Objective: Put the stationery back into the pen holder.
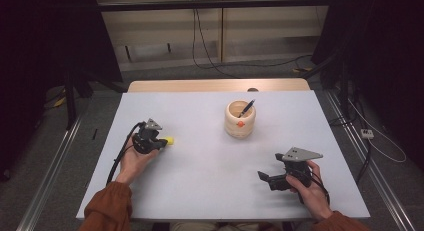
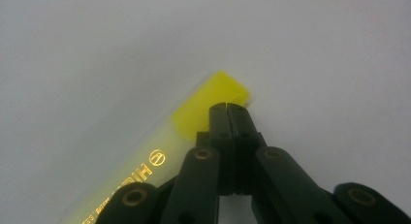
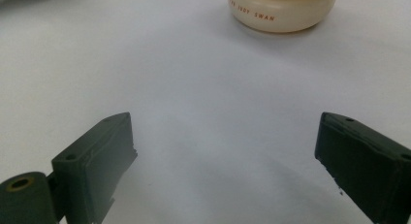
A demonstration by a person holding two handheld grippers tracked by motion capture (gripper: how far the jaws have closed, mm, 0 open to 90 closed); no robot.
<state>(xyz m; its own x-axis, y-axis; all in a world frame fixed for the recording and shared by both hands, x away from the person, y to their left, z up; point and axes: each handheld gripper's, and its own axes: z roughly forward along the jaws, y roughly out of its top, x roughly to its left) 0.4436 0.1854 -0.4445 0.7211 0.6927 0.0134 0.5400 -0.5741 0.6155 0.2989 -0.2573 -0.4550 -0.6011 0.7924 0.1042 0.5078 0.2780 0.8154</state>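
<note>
At the left of the high view, the left claw (image 1: pixel 161 142) lay low on the white counter (image 1: pixel 210 191), with the yellow highlighter (image 1: pixel 169 140) poking out just past its tips toward the middle of the frame. In the left gripper view the jaws met edge to edge over the highlighter (image 2: pixel 194 117), whose yellow cap sat in the centre of the frame and whose printed barrel ran down to the lower left. Whether the pen was actually pinched or merely lay under the closed tips could not be told from here. To do the pickup well, the grip probably wanted to sit back on the barrel rather than on the cap end, so the pen would not pivot or slip out when lifted.

Right of centre in the high view stood the cream pen pot (image 1: pixel 240 119), with a dark pen (image 1: pixel 247 108) leaning out of it. That looked like the place for the highlighter, so it would have to be tipped upright and lowered beside that pen without knocking the pot.

At the lower right, the right claw (image 1: pixel 264 177) rested on the counter with its jaws spread wide and nothing between them. Its own view showed the pot's base (image 3: pixel 282 11) at the top of the frame, well apart. It could steady the pot if needed.
</note>
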